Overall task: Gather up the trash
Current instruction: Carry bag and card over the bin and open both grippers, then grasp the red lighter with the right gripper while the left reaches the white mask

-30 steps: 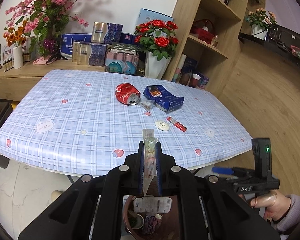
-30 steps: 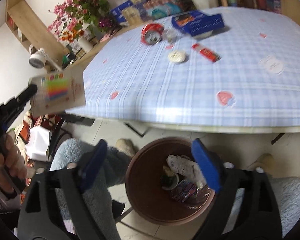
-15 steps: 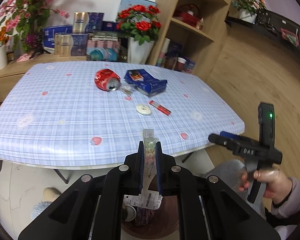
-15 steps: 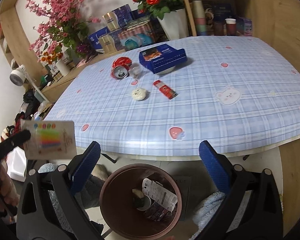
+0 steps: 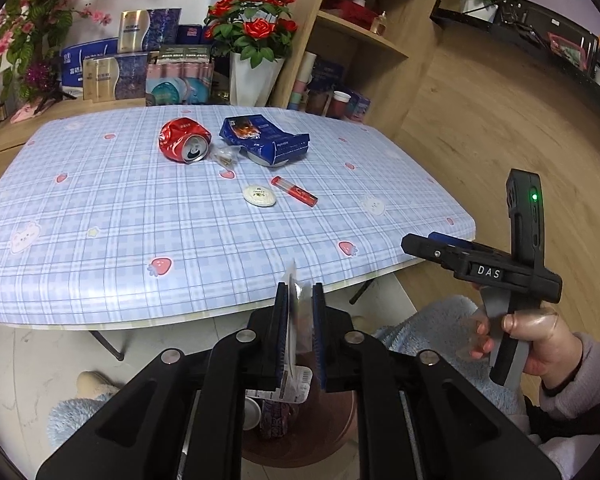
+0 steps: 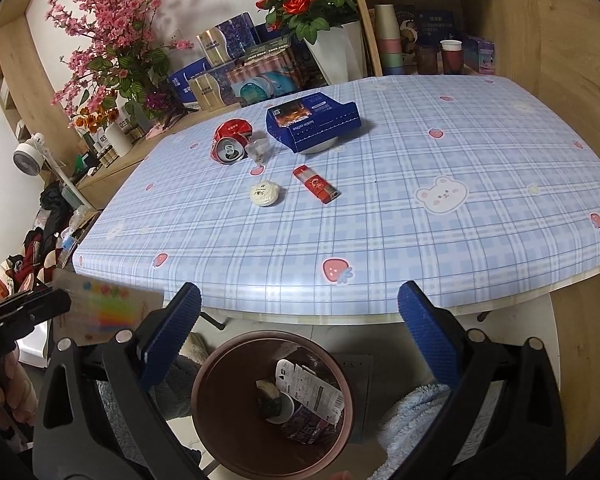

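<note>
My left gripper point(image 5: 300, 292) hangs over the brown bin point(image 5: 340, 432) below the table's near edge. Its jaws are opening, and a card of coloured stickers point(image 5: 294, 320) sits blurred and loose between them, seen flat in the right wrist view point(image 6: 108, 312). My right gripper point(image 6: 300, 296) is open wide and holds nothing, above the bin point(image 6: 204, 400), which has wrappers and a small cup inside. On the checked tablecloth point(image 5: 100, 208) lie a crushed red can point(image 5: 184, 142), a blue box point(image 5: 266, 138), a white round piece point(image 5: 259, 196), a red tube point(image 5: 294, 192) and a clear wrapper point(image 5: 225, 155).
A white vase of red roses point(image 5: 252, 76) and stacked boxes stand behind the table. Wooden shelves point(image 5: 360, 36) rise at the back right. A person's fluffy blue slippers point(image 6: 412, 412) flank the bin. A small fan point(image 6: 32, 156) and clutter fill the left.
The left jaws have parted and the sticker card has slipped lower between them, now blurred. The right gripper has lifted its view from the bin toward the table.
</note>
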